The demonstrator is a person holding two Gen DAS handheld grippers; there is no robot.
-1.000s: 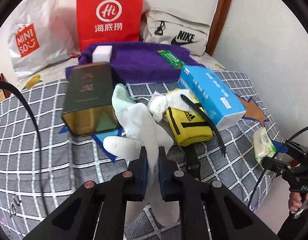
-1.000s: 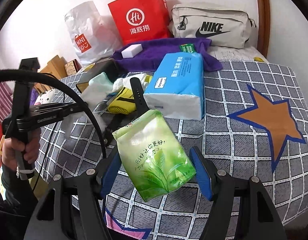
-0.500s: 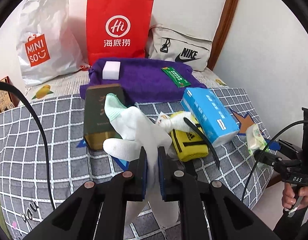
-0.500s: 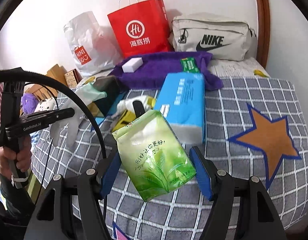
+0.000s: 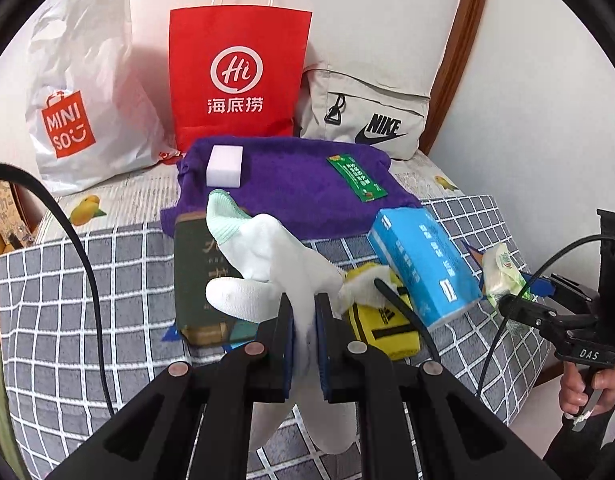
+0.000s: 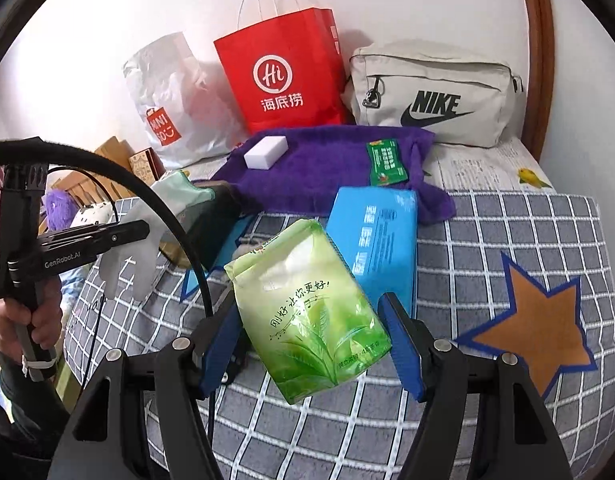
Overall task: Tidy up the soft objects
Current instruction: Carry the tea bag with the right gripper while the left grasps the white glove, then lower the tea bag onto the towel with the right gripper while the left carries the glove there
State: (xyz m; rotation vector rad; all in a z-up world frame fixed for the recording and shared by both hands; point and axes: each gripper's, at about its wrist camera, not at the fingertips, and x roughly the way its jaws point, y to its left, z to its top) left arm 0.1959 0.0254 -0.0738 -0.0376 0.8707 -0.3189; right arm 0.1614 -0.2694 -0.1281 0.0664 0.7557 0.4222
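Left claw (image 5: 303,332) stays clamped tight on the white glove (image 5: 275,256); right claw (image 6: 311,340) half-spread, gripping the green tissue pack (image 6: 307,312). We've raised both clear of the checked blanket (image 6: 507,220) since a second ago; next comes placing them.

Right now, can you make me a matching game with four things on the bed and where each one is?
Things:
1. white glove
2. green tissue pack
3. white sponge block
4. blue tissue pack

Places:
A. lying on the purple towel
B. pinched in the left gripper
C. lying on the checked blanket
D. held between the fingers of the right gripper

Pairs: 1-B, 2-D, 3-A, 4-C
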